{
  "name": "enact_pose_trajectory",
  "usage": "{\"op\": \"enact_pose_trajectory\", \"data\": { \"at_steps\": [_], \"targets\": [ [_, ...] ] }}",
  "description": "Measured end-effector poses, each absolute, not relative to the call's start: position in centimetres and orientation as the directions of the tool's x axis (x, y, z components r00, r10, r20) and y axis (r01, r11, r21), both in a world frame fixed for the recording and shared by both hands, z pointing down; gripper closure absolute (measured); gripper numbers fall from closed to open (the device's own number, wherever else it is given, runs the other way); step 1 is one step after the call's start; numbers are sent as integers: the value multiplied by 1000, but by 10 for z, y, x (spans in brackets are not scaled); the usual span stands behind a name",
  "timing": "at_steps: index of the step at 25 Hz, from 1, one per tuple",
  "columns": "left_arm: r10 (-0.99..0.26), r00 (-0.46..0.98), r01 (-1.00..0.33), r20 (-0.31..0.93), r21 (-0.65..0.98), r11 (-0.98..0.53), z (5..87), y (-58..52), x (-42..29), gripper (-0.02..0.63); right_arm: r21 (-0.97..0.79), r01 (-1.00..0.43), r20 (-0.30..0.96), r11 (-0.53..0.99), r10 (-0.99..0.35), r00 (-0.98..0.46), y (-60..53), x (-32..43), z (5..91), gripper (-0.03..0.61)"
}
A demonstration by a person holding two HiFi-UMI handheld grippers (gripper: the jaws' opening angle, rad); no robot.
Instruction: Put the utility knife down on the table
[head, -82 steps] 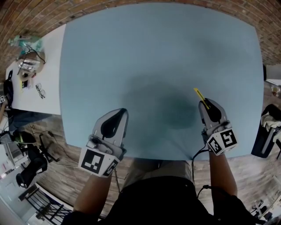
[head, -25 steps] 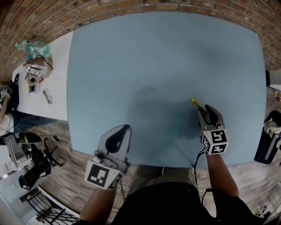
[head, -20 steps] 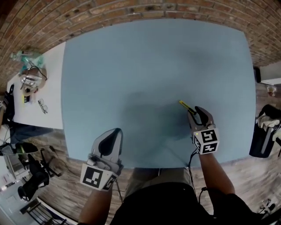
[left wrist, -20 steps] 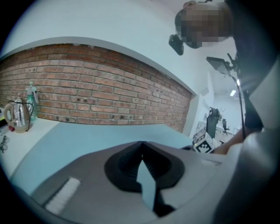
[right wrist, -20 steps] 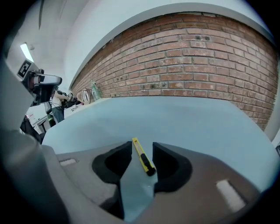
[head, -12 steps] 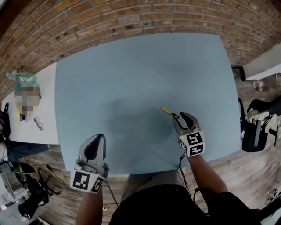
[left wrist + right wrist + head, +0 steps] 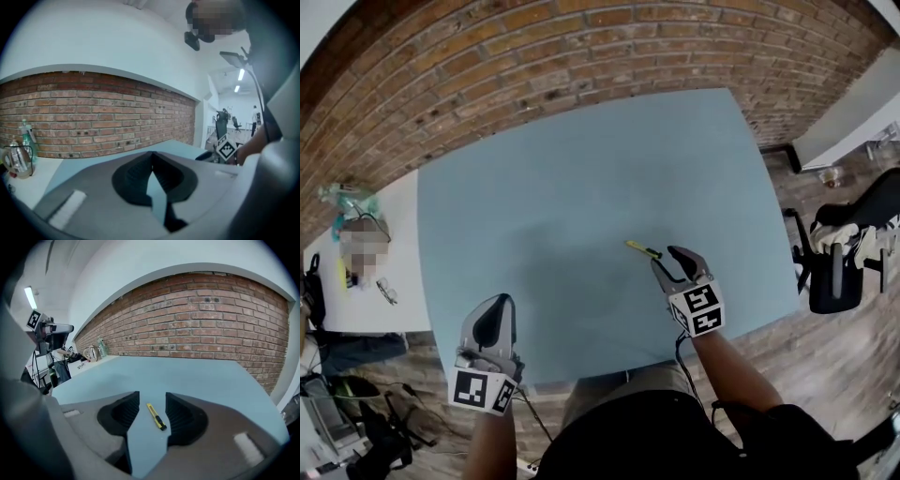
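Yellow-and-black utility knife [image 7: 155,416] lying flat on my light blue table [image 7: 581,169], just ahead of my right gripper [image 7: 667,260], its fingers [image 7: 129,411] opening, clear of the knife, my left gripper [image 7: 498,302] clenched shut, empty

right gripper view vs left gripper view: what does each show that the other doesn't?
Only the right gripper view: the utility knife lying on the blue table, between the right gripper's opening fingers, untouched. Only the left gripper view: the left gripper's fingers shut together, empty. Both: the blue table and the brick wall.
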State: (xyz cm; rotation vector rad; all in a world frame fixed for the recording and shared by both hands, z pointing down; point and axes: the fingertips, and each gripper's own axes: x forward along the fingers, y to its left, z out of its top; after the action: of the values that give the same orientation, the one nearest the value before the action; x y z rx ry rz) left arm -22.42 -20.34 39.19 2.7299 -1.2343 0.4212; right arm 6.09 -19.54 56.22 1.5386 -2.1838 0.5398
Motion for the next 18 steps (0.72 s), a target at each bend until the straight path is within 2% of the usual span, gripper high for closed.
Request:
{"op": "enact_pose_trajectory", "data": {
  "at_steps": [18],
  "targets": [
    [-711, 679, -721, 183, -17, -692, 353, -192, -224, 609, 0, -947, 327, 322, -895, -304, -165, 53, 460, 404]
  ]
}}
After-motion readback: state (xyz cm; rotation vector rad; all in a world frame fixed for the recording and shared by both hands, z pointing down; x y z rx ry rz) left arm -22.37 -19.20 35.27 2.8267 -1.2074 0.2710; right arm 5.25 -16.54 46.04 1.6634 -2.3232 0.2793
